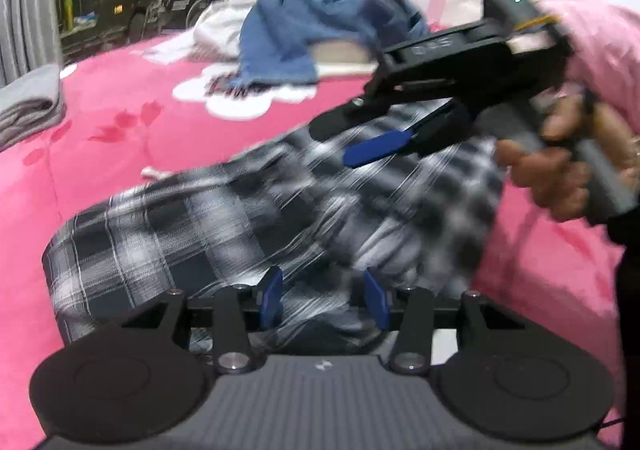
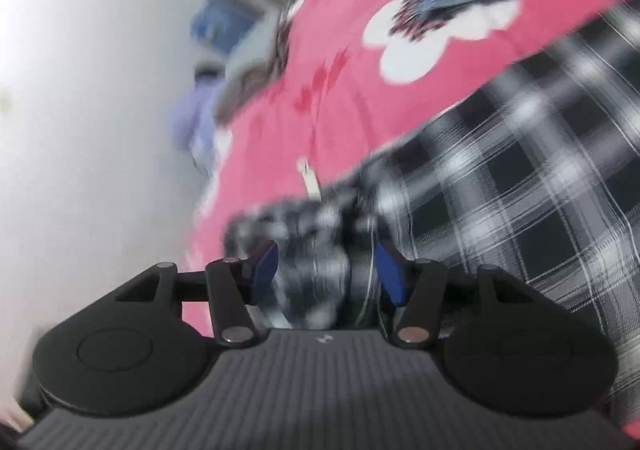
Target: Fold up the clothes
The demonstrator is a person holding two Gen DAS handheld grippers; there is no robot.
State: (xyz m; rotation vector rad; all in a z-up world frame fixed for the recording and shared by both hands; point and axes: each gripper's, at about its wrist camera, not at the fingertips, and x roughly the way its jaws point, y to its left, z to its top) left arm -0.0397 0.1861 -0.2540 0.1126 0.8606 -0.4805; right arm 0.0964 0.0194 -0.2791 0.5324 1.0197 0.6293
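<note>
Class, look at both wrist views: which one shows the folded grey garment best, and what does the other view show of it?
The left wrist view. The folded grey garment lies at the left edge on the pink bedspread, with its stacked layers visible. The right wrist view is badly motion-blurred; a greyish smear shows near the bed's far edge, but I cannot tell whether it is that garment.

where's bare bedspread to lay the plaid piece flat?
Free: pink bedspread between grey folded stack and plaid garment; also the strip right of it. Crowded: the far side, under blue garment and white cloth.
</note>
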